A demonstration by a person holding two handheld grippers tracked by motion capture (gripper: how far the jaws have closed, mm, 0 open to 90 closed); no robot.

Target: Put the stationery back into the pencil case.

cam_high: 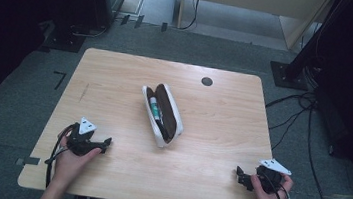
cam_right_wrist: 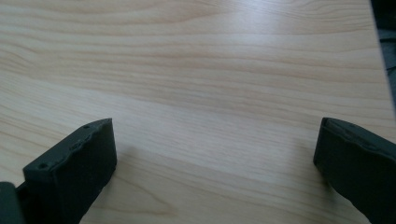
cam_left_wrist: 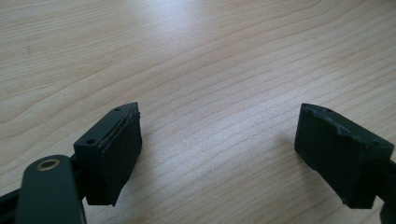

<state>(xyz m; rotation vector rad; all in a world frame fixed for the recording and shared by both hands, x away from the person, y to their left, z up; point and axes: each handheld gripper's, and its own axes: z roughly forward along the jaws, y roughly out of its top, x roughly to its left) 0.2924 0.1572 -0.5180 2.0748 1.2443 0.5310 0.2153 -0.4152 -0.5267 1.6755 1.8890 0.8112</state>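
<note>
So we're sitting at the bench (cam_high: 117,72) with one case (cam_high: 162,114) lying open right in the middle of it, and one green-capped tube-like thing (cam_high: 154,108) tucked inside the paler half. Can't tell what that thing is, too small from up top.

Both grippers are hanging back near our edge. The left gripper (cam_high: 105,144) is parked at the near left corner, the right gripper (cam_high: 239,174) at the near right. Looking down each gripper's own camera, both sets of jaws are standing wide with nothing but bare wood between them, so we're holding nothing at the moment.

The bit that matters: the case is lying ahead of both grippers, toward the far side and inward from each. Its long axis is running from the far left down to the near right, so it's slanted, not square to us. The near end is pointing roughly between our two hands. Our guess is the left gripper is a touch nearer, since the near end sits closer to that side.

Count: one case, one item in it, two grippers, one dark round cap (cam_high: 206,81) in the bench top farther back.
</note>
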